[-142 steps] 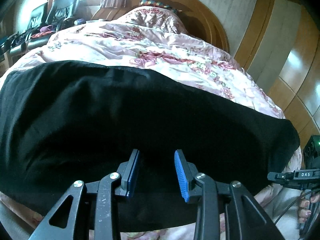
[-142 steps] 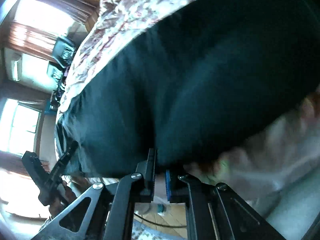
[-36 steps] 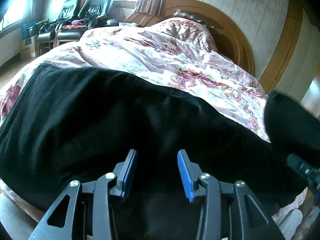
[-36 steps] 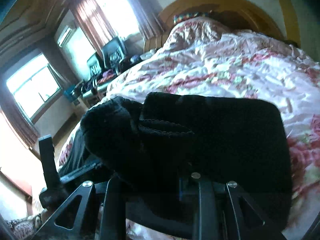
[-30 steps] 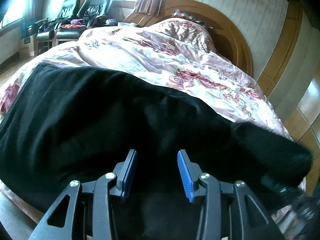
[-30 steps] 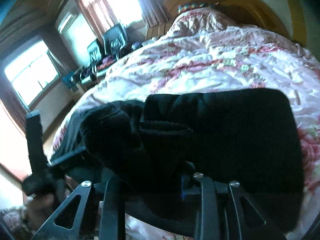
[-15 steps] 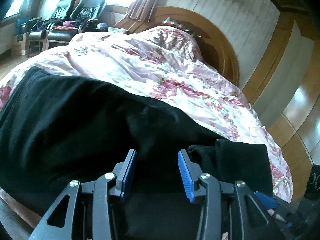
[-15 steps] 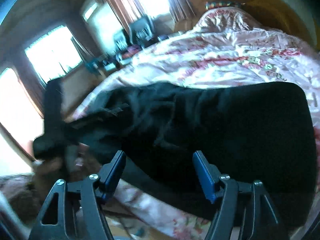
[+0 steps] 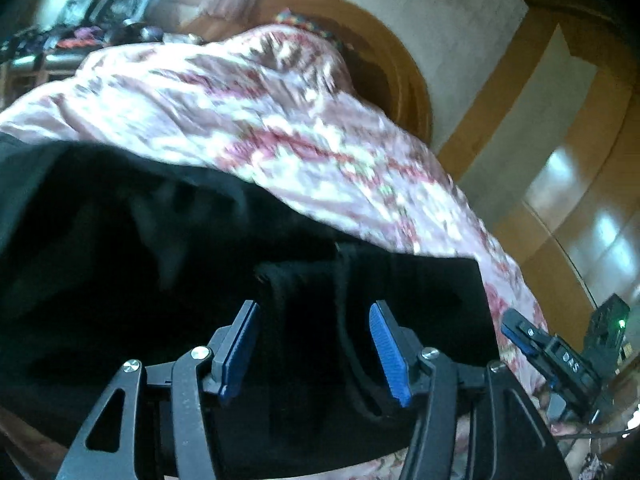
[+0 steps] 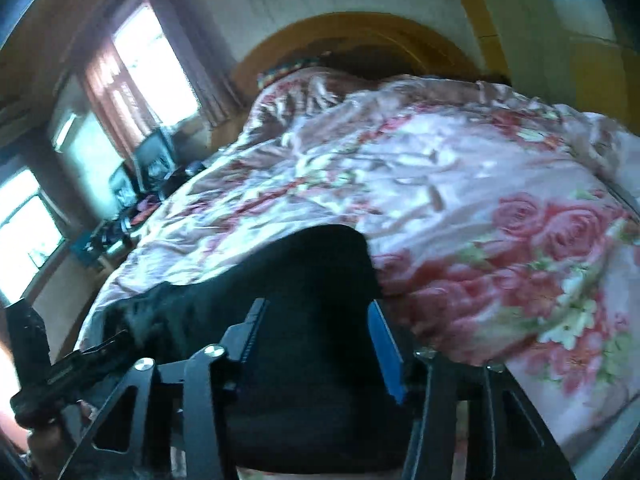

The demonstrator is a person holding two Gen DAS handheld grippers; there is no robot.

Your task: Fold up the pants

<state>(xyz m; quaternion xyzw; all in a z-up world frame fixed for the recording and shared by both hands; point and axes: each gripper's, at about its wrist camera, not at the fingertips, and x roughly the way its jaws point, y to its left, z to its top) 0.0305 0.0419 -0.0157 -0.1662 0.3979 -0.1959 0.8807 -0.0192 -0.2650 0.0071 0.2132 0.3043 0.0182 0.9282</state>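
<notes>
The black pants [image 9: 160,280] are being left spread across the near edge of the flowered quilt [image 9: 280,128], with one folded end lying on top, its edge just past the left gripper [image 9: 314,350]. That gripper's jaws are being held spread above the cloth, pinching nothing. The right gripper [image 10: 316,340] is likewise being held spread over the pants' right end [image 10: 320,264], empty. Several slips are being risked here: the folded flap is probably sitting loose and could be dragged askew by a careless pinch; only one layer could be caught; and cloth near the bed's edge could be pulled off the slippery quilt.
</notes>
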